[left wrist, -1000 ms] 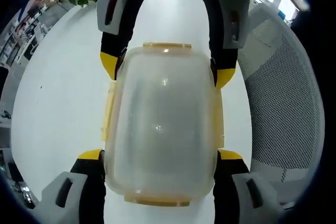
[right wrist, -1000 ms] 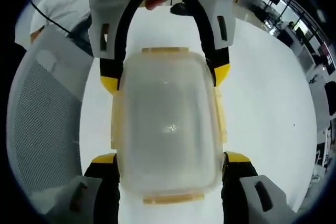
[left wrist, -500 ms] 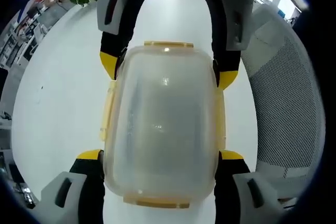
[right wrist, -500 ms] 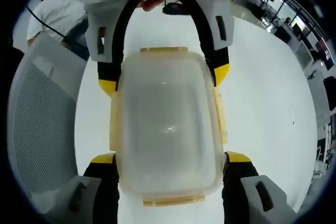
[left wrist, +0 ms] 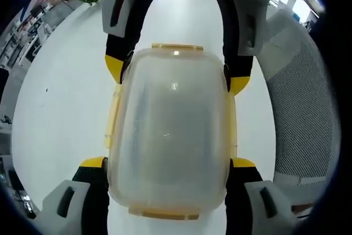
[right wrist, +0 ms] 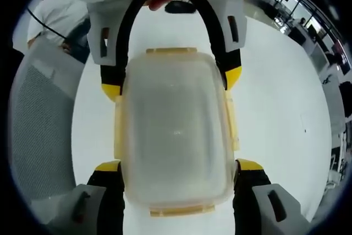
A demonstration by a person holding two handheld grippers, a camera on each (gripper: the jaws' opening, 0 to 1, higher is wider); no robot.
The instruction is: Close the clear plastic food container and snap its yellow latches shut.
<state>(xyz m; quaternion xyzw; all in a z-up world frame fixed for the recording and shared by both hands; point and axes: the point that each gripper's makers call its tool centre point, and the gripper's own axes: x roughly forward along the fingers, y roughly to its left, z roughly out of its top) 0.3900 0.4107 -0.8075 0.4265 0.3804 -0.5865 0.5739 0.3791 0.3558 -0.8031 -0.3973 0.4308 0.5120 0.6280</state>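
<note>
Left gripper view: white table (left wrist: 60, 114) at left; clear container (left wrist: 170, 130) with lid on lies between my left gripper (left wrist: 169, 163) jaws, yellow tips touching both long sides, so grasping it; yellow latches (left wrist: 113, 116) lie flat along rim; mesh chair (left wrist: 305, 114) at right. Right gripper view: mesh chair (right wrist: 41, 130) at left; my right gripper (right wrist: 174, 166) also grasps container (right wrist: 175, 127) from opposite end; other gripper's jaws at far end.
</note>
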